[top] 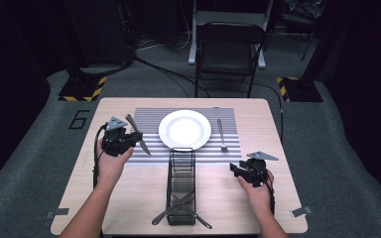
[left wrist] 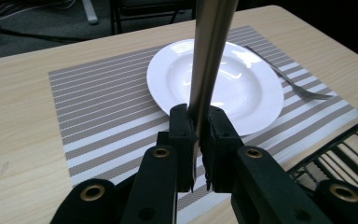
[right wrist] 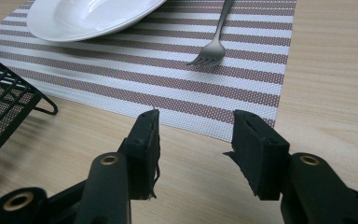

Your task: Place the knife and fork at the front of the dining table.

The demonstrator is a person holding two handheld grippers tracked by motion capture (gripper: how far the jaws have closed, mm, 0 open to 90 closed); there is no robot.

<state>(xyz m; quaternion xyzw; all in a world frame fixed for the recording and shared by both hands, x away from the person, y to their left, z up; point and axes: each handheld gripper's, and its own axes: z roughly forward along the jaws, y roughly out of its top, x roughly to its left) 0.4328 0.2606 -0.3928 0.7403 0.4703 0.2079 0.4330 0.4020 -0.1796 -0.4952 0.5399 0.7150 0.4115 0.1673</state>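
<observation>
The fork [top: 222, 135] already lies right of the plate [top: 184, 129]. The left claw [top: 129, 140] grips 1 knife [top: 138, 134], not yet laid; the right claw [right wrist: 196, 144] gapes, holding nothing.

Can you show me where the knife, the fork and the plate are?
knife [left wrist: 209, 56], left gripper view, on its steel shaft above the fingers.
fork [right wrist: 210, 52], right gripper view, on its head near the tines.
plate [top: 184, 129], high view, on its white centre.
</observation>
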